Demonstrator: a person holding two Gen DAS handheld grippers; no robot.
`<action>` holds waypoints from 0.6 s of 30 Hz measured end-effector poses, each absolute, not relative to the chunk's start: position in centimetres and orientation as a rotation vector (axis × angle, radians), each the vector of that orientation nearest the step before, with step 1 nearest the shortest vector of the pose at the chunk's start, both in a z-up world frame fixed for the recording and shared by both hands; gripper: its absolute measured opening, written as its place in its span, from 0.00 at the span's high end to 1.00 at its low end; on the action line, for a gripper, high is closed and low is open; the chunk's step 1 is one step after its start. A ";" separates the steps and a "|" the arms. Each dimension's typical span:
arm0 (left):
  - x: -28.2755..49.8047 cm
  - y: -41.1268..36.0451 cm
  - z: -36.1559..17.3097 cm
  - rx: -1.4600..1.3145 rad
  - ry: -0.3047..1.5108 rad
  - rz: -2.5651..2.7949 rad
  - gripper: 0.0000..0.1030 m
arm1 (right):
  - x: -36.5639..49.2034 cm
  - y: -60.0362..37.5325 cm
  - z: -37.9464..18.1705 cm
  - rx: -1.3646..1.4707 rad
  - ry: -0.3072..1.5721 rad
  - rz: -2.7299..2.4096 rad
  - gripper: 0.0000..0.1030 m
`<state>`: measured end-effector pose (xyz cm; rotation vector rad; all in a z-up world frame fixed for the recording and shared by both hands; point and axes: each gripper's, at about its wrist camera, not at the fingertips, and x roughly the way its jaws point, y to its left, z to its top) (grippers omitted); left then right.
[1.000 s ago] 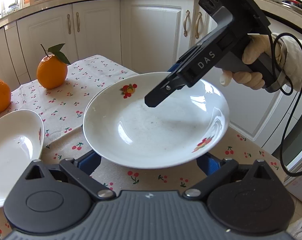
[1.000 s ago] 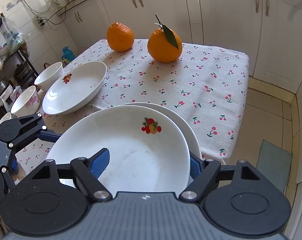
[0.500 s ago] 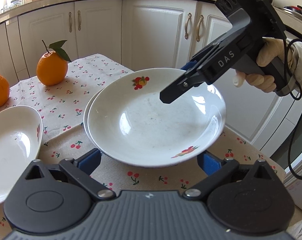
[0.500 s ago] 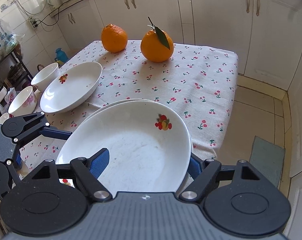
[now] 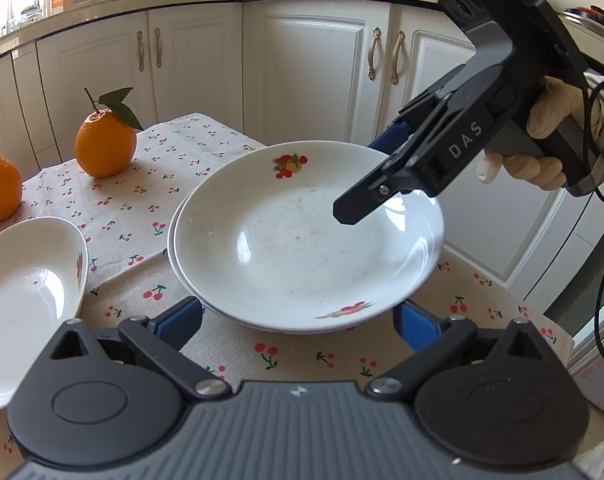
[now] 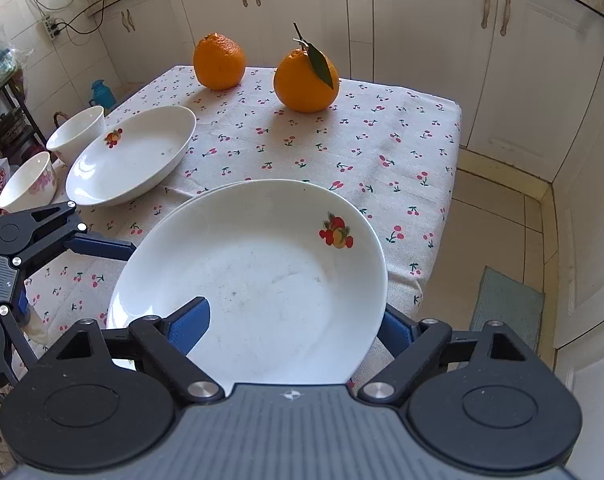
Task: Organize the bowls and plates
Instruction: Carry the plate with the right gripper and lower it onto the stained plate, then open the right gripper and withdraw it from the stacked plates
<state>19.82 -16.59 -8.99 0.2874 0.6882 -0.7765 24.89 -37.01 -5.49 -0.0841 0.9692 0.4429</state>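
A white deep plate with fruit prints (image 5: pixel 302 240) (image 6: pixel 258 280) rests on a second like plate, whose rim (image 5: pixel 174 236) (image 6: pixel 206 196) peeps out underneath, at the table's near corner. My right gripper (image 6: pixel 290 324) straddles the top plate's rim, one finger (image 6: pixel 190 320) inside it and one outside; whether it pinches the rim is unclear. It also shows in the left wrist view (image 5: pixel 385 184). My left gripper (image 5: pixel 298 320) is open, its fingers wide beside the stack's near edge. A third white plate (image 5: pixel 26 300) (image 6: pixel 130 152) lies to the left.
Two oranges (image 6: pixel 218 60) (image 6: pixel 305 80) stand at the table's far side on the cherry-print cloth (image 6: pixel 381 140). Two bowls (image 6: pixel 76 132) (image 6: pixel 26 180) sit at the table's left edge. White cabinets (image 5: pixel 302 72) surround the table. The table edge and floor (image 6: pixel 493 220) lie right of the stack.
The top plate, held up and tilted a second ago, has come down onto the lower plate. My right gripper moved with it. My left gripper stayed open below the stack.
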 end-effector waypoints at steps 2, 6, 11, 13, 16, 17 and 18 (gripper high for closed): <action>19.8 -16.6 -9.0 0.290 0.687 -0.777 0.02 | 24.8 -36.9 -5.7 -0.100 0.975 0.430 0.10; 19.8 -16.5 -8.9 0.281 0.679 -0.778 0.02 | 24.5 -36.7 -6.0 -0.111 0.982 0.424 0.05; 19.3 -16.2 -8.5 0.287 0.660 -0.766 0.02 | 23.5 -36.1 -5.0 -0.113 0.943 0.435 0.00; 19.2 -15.9 -8.3 0.277 0.654 -0.761 0.02 | 23.0 -35.6 -4.5 -0.117 0.923 0.439 0.00; 18.7 -15.3 -7.9 0.263 0.639 -0.742 0.02 | 22.1 -34.7 -3.9 -0.123 0.895 0.441 0.00; 18.5 -15.2 -7.7 0.262 0.632 -0.731 0.02 | 21.8 -34.4 -3.7 -0.123 0.885 0.442 0.00; 18.4 -15.0 -7.6 0.263 0.623 -0.717 0.01 | 21.4 -34.1 -3.5 -0.117 0.873 0.441 0.00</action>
